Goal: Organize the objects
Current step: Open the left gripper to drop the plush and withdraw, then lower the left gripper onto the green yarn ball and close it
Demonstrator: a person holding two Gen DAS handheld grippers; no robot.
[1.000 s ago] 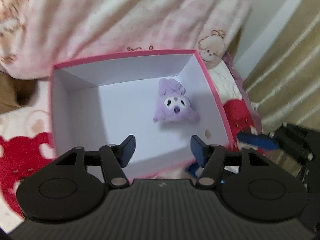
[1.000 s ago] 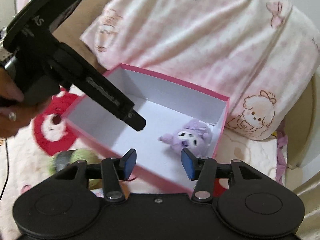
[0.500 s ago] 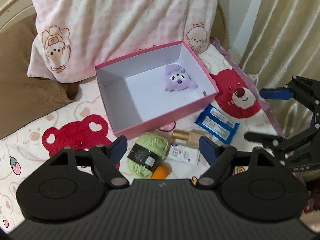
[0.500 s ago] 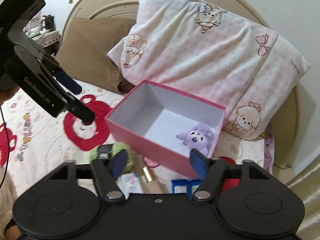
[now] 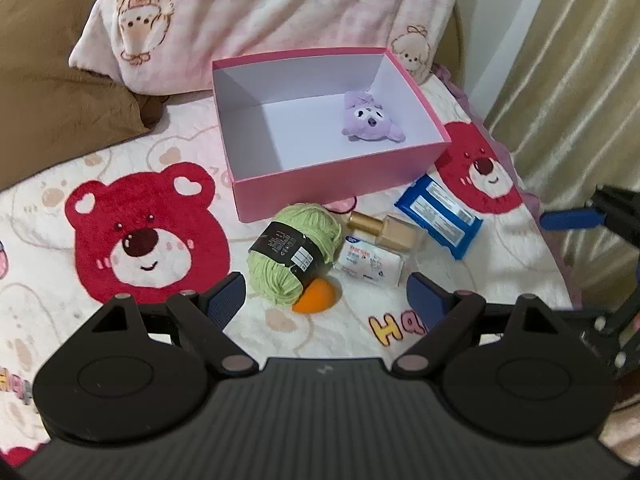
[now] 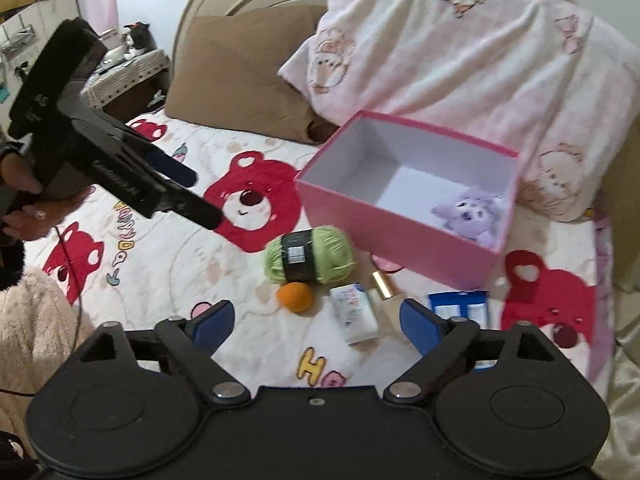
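Left wrist view is showing the left tool (image 5: 326, 300) hanging with fingers apart above the green yarn ball (image 5: 294, 256). I think lowering straight and closing across its black label is gripping best, before carrying it into the pink box (image 5: 340, 184). Right tool (image 6: 316, 320) is also hanging apart, empty.

One pink box (image 5: 340, 192) sits open on the bed, and one purple plush toy (image 5: 370, 122) lies inside it. In front of the box lie five loose things: one ball of green yarn (image 5: 294, 254) with a black label band, one orange ball (image 5: 316, 300) touching the yarn, one small white packet (image 5: 370, 262), one gold-capped bottle (image 5: 386, 230) and one blue packet (image 5: 438, 216). Two pillows lean at the head of the bed: one pink-and-white printed pillow (image 6: 460, 52) and one brown pillow (image 6: 236, 80). Two grippers are in view, the left gripper (image 5: 326, 298) and the right gripper (image 6: 316, 320), each with two blue fingers spread apart.
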